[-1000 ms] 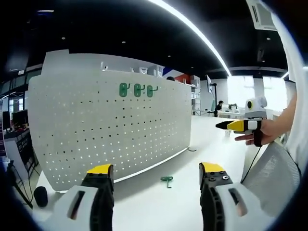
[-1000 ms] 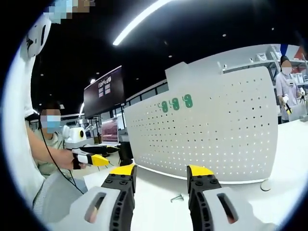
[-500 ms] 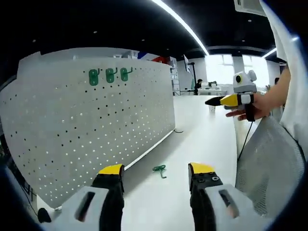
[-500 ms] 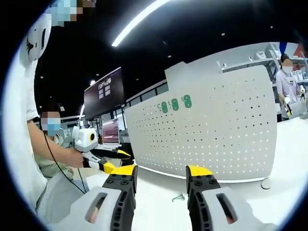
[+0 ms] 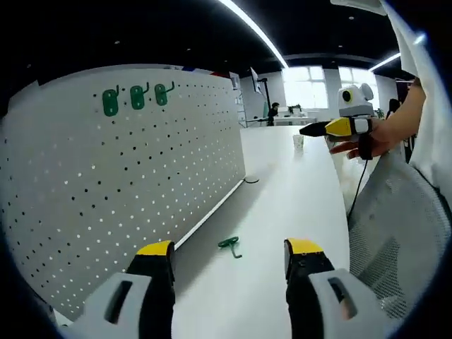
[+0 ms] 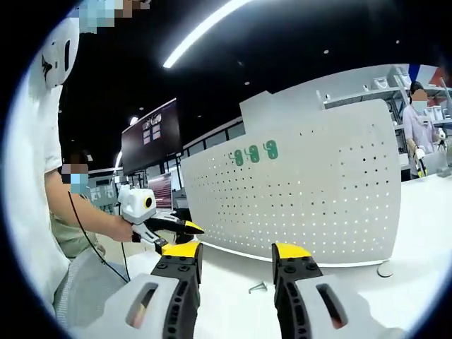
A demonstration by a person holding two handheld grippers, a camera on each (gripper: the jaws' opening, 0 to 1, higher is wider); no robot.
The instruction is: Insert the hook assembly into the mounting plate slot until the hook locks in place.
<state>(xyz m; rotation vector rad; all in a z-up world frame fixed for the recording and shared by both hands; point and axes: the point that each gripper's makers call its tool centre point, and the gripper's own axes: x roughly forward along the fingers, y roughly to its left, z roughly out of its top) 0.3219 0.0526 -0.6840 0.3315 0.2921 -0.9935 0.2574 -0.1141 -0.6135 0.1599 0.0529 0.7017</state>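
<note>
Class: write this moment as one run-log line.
left gripper: open, empty | right gripper: open, empty | loose green hook: on table | pegboard: three hooks mounted

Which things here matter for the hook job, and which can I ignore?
Job items:
loose green hook on the table
pegboard
three mounted green hooks
left hand-held gripper and right hand-held gripper, both open

Ignore:
paper cup
wall monitor

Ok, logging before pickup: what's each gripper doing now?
Left gripper: open, holding nothing.
Right gripper: open, holding nothing.
</note>
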